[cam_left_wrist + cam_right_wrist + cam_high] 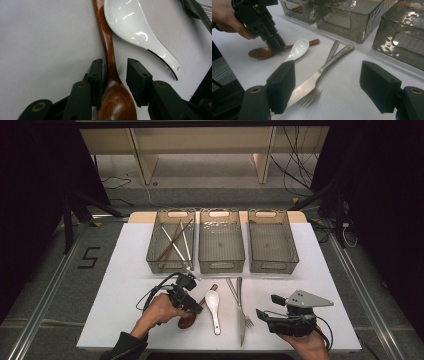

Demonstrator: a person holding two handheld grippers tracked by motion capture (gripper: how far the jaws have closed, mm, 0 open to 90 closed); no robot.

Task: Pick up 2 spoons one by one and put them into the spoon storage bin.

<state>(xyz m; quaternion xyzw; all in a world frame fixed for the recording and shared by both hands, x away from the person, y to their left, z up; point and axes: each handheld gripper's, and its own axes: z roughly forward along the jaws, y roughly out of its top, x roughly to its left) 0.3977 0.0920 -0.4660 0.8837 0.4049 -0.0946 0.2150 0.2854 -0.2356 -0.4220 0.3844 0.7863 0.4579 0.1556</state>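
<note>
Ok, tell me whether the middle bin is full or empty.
Empty. The middle bin shows only its bare textured floor, while the left bin holds chopsticks.

The brown wooden spoon point(110, 62) is lying flat on the white worktop point(45, 37). Its thin handle is touching the white spoon point(135, 25) beside it. Its shiny round bowl is pointing toward the person.

Left gripper point(115, 75): two black jaws rise from bottom edge, straddling neck of wooden spoon point(111, 75) where handle meets bowl. Left pad sits against the neck; right pad stands just clear, w/ gap. Spoon lies on white tabletop point(45, 37), handle running up. White ceramic soup spoon point(135, 27) beside it, bowl touching wooden handle. Metal cutlery point(197, 11) at top-right corner, partly cut off.
</note>
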